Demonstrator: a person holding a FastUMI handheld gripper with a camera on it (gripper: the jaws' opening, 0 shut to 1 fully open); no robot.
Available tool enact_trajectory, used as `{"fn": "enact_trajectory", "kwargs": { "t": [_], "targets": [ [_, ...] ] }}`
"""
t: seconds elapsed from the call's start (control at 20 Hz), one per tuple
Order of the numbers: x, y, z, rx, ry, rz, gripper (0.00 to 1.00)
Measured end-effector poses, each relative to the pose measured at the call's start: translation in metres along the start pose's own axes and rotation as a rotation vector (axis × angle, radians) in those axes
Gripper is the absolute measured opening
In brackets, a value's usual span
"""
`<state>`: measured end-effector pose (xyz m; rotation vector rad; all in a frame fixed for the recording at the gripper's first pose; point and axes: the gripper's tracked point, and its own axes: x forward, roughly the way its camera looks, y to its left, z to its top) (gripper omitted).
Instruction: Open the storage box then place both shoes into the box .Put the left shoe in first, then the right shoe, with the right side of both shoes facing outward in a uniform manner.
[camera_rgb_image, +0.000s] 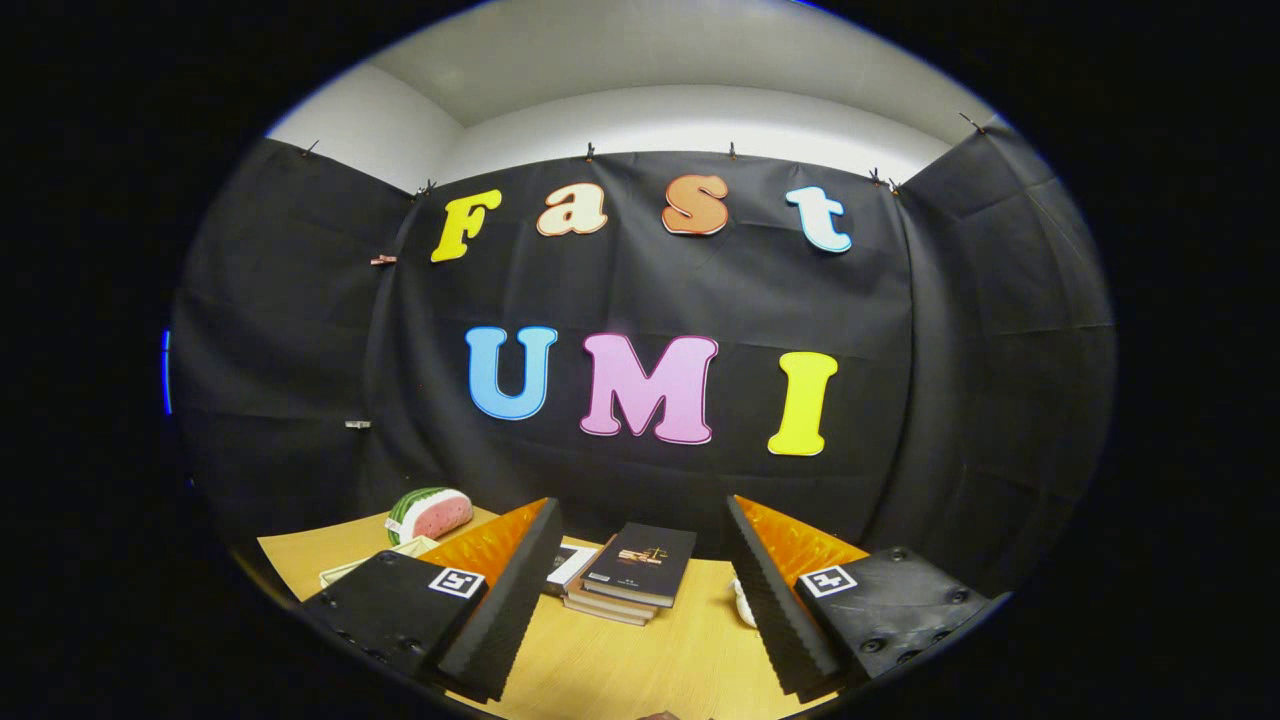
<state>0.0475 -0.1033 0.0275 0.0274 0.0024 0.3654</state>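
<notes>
Shoe, possibly: a small white shape (742, 603) peeks from behind the right finger on the wooden table (620, 660), the gripper (640, 545) spread wide, empty, books (632, 572) just beyond, between its fingers.

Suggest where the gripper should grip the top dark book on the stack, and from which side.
Gripper is open, nothing between its fingers. The top book lies flat on the stack just ahead, on the table. Likely best to come straight forward, fingers lowered, and pinch its near edge, which overhangs slightly and faces the gripper.

Black claw (640, 590), orange-backed ribbed fingers (505, 600)
</notes>
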Motion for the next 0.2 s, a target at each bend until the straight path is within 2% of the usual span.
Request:
{"fn": "enact_trajectory", "kwargs": {
  "t": [0.2],
  "targets": [
    [0.0054, 0.0110, -0.0016, 0.012, 0.009, 0.031, 0.98]
  ]
}}
